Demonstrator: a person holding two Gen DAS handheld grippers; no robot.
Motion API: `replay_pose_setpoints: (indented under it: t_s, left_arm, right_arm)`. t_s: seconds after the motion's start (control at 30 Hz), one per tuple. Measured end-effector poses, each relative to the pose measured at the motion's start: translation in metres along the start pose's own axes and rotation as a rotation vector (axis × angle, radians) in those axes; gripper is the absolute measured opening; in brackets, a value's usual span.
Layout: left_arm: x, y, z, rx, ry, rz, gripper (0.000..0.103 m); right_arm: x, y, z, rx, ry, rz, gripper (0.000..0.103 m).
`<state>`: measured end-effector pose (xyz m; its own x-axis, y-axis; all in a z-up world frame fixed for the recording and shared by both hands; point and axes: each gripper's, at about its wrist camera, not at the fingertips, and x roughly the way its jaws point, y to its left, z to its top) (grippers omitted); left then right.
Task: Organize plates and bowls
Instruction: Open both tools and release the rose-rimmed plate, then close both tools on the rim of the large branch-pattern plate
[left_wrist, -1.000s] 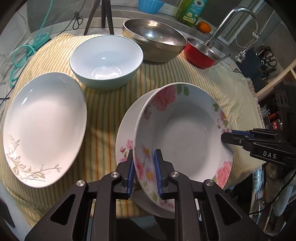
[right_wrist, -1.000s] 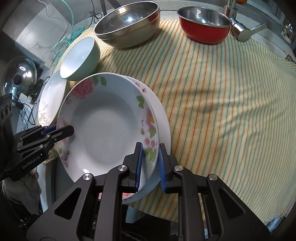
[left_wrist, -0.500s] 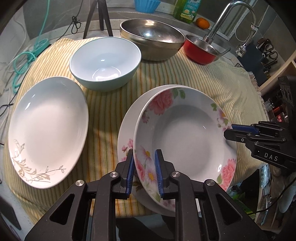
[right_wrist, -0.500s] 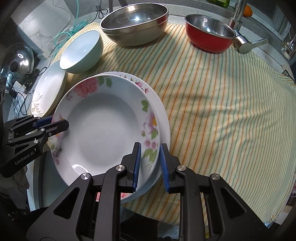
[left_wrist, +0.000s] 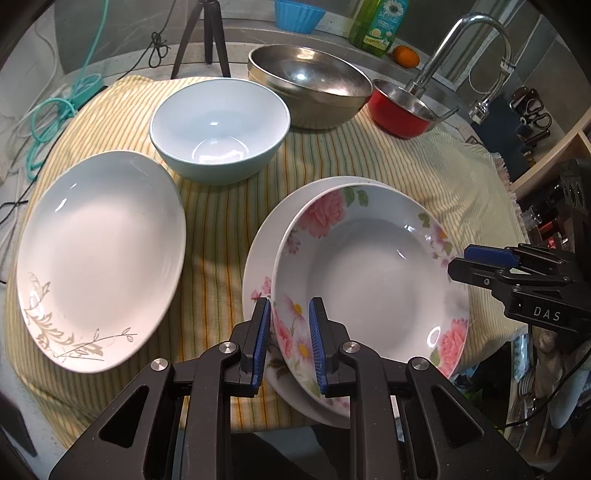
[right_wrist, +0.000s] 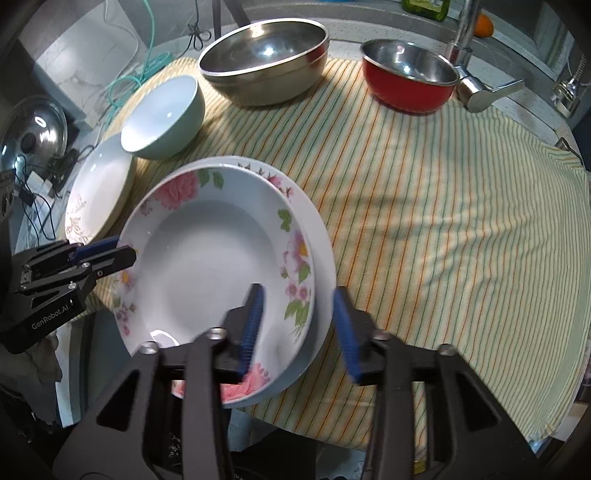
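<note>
A floral plate rests on a second floral plate on the striped cloth; both also show in the right wrist view. My left gripper straddles the upper plate's near rim with its jaws slightly parted. My right gripper is open around the rims of both plates. A white plate with a grey leaf pattern lies at left. A pale blue bowl, a steel bowl and a red bowl stand behind.
A tap, a green soap bottle and an orange stand at the back by the sink. A tripod leg and teal cable are at back left. The cloth's front edge hangs over the counter.
The floral plate came down from tilted to lie flat on the lower plate. My right gripper opened wide and let it go; my left gripper's jaws parted a little.
</note>
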<state>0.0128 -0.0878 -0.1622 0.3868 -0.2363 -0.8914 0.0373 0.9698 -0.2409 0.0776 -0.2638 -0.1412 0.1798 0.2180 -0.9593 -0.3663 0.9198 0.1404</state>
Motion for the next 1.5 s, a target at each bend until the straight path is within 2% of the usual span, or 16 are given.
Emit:
replay_pose_setpoints:
  t_s: [0.1,0.23,0.4,0.63,0.8,1.07,1.33,1.5]
  left_arm:
    - [-0.005,0.004,0.001,-0.010,-0.012,-0.017,0.018]
    - [-0.015,0.013,0.003,-0.039,-0.037,-0.038,0.020]
    - [-0.034,0.035,0.004,-0.097,-0.080,-0.053,0.022]
    - [-0.059,0.081,-0.001,-0.200,-0.134,-0.031,0.022]
    - [-0.071,0.118,-0.005,-0.258,-0.157,-0.001,0.022]
    - [-0.076,0.171,-0.011,-0.330,-0.169,0.028,0.022]
    - [-0.067,0.208,-0.012,-0.359,-0.141,0.027,0.022]
    - [-0.058,0.220,-0.007,-0.367,-0.123,0.019,0.022]
  right_arm:
    - [-0.006,-0.002,0.002,0.017,-0.027,0.008,0.048]
    - [-0.018,0.000,0.005,0.033,-0.080,0.032,0.061]
    - [-0.033,0.014,0.013,0.017,-0.152,0.063,0.063]
    - [-0.040,0.043,0.028,0.004,-0.221,0.144,0.063]
    - [-0.037,0.076,0.038,-0.035,-0.215,0.174,0.063]
    - [-0.008,0.122,0.056,-0.042,-0.147,0.245,0.063]
    - [0.025,0.150,0.067,-0.023,-0.096,0.262,0.046]
    - [0.040,0.162,0.075,-0.025,-0.076,0.254,0.040]
